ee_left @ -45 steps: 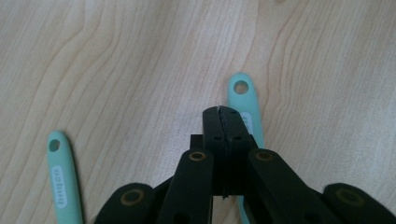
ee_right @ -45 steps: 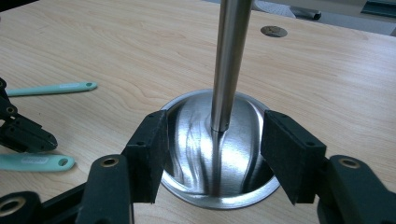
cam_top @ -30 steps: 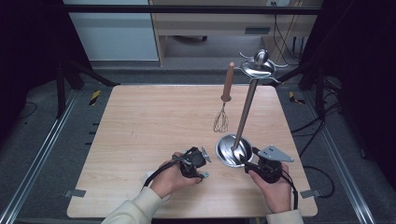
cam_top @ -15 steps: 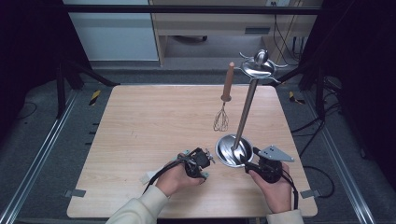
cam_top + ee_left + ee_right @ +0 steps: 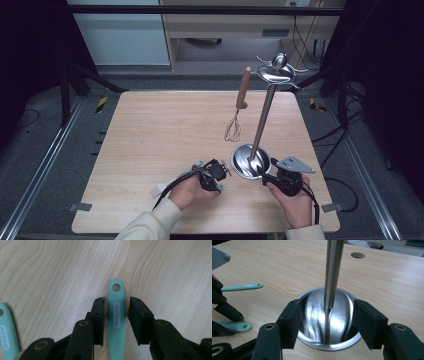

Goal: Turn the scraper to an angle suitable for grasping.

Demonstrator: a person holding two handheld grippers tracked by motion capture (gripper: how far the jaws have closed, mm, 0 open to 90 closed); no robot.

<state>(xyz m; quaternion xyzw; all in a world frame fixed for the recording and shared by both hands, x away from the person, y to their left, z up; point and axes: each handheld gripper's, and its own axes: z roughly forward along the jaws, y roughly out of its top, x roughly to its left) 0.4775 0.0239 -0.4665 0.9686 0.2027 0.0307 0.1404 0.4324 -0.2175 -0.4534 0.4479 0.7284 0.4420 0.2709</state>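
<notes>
Stand base sits on the surface at near right, whisk behind it. Two utensil handles lie left of base, side by side.

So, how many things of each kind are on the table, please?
Mint-green handles: 2
Whisk with wooden handle: 1
Steel stand with round base: 1
Total: 4

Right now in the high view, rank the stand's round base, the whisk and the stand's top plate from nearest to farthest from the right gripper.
1. Round base, just left of the right gripper.
2. Whisk, farther up the table.
3. Top plate, at the far edge.
</notes>
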